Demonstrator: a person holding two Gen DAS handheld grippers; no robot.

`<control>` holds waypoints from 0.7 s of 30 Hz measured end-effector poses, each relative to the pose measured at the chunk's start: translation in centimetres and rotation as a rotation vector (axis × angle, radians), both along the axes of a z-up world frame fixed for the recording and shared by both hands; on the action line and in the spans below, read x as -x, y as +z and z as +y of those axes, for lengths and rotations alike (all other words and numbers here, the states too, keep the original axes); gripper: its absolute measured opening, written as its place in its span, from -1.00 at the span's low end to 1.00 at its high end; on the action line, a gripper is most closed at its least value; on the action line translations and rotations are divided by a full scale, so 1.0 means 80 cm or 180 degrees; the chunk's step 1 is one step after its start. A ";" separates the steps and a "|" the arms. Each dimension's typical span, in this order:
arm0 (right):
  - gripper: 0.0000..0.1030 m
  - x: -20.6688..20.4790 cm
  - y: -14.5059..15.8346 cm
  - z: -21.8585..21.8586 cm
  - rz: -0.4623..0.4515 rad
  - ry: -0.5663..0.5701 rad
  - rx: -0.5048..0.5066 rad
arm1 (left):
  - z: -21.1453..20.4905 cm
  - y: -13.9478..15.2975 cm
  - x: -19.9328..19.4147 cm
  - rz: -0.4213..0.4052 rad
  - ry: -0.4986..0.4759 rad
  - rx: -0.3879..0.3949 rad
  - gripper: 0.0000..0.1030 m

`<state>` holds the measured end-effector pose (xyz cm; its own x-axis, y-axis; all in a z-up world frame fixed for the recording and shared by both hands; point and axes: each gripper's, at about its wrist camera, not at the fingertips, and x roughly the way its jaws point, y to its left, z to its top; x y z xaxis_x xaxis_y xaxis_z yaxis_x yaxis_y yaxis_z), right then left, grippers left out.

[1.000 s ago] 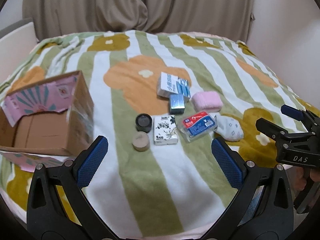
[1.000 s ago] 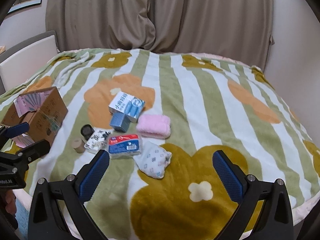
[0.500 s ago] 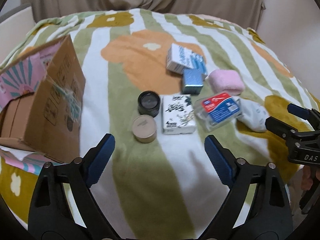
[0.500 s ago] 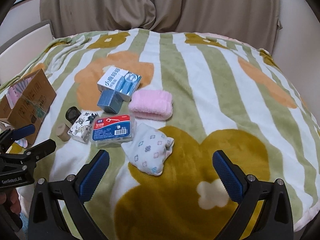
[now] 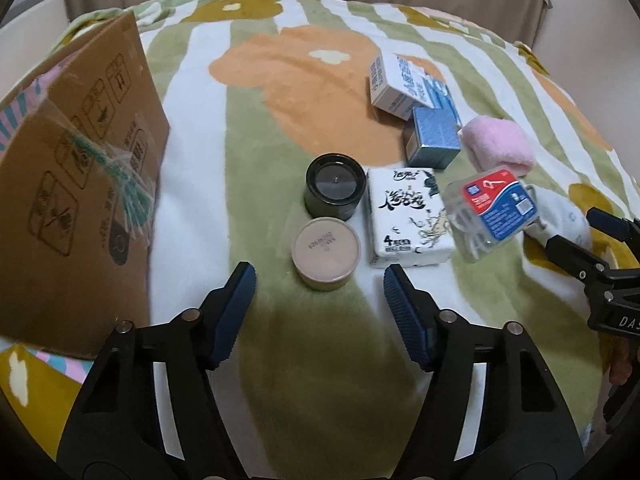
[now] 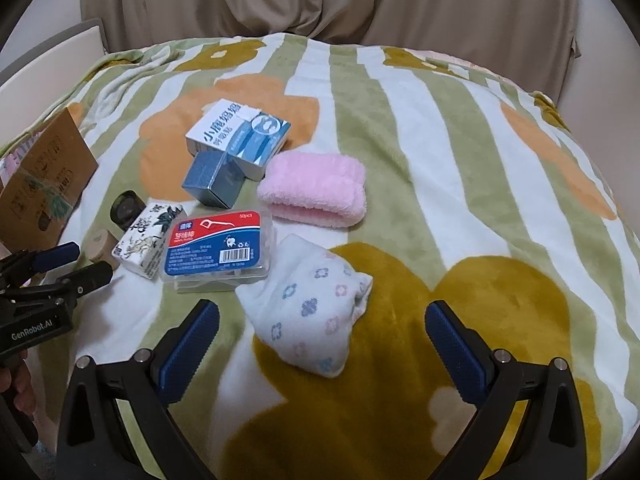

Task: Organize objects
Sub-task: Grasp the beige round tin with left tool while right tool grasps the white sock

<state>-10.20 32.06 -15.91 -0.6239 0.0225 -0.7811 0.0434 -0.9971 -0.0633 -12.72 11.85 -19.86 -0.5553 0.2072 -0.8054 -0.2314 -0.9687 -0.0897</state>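
tan jar (image 5: pixel 326 254): a short round tub with a flat lid, standing on the blanket (image 5: pixel 192 208) just ahead of the left gripper (image 5: pixel 320 280), in line with the gap between its pads but not yet between them.
handling: looks light and rigid, with a smooth wall that may slip; best pinched low across the round side, below the lid's rim, not by the lid.
left gripper: jaws closing, nothing between them, pads clear of the jar.
sock (image 6: pixel 310 308): a soft white bundle lying ahead of the right gripper (image 6: pixel 322 320), partly within its span; will squash, so take it across the thick middle.
right gripper: spread wide, holding nothing.
black jar (image 5: pixel 335 190): touching or just beyond the tan jar, tissue pack (image 5: pixel 408 216) just to its right.
box (image 5: pixel 76 184): cardboard, left of the left fingers, the likely destination.
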 end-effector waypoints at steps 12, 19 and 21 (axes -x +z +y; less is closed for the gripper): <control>0.23 0.017 -0.016 -0.004 -0.0171 0.0084 0.0045 | -0.001 -0.007 0.011 -0.0026 -0.0097 -0.0070 -0.42; -0.10 0.018 -0.020 -0.001 -0.0195 0.0046 -0.0011 | 0.004 -0.008 0.013 0.0006 -0.0112 -0.0041 -0.42; -0.13 0.017 -0.019 0.000 -0.0194 0.0036 0.0001 | 0.004 -0.007 0.013 0.0007 -0.0109 -0.0041 -0.42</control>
